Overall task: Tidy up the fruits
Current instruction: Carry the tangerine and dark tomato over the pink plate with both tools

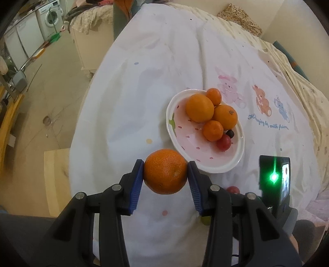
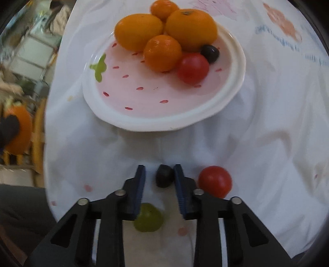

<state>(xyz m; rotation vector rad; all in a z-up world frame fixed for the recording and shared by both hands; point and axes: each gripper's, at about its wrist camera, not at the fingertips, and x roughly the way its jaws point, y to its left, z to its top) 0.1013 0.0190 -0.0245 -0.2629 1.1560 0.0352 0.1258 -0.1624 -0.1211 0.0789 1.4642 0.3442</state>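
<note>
My left gripper [image 1: 165, 171] is shut on a large orange [image 1: 165, 171], held above the cloth just left of the pink strawberry plate [image 1: 185, 141]. The plate [image 2: 144, 106] holds several oranges [image 2: 162, 52], a red tomato [image 2: 193, 67] and a dark grape [image 2: 209, 53]. My right gripper [image 2: 159, 174] is open low over the cloth, with a dark grape [image 2: 163, 176] between its fingers, against the right one. A red tomato [image 2: 214, 180] lies just right of it and a green grape [image 2: 149, 218] lies under the left finger.
The white printed cloth [image 1: 144, 82] covers a table with floor off its left edge. The right gripper's body with a green light [image 1: 274, 176] shows right of the plate. A washing machine [image 1: 50, 18] stands far left.
</note>
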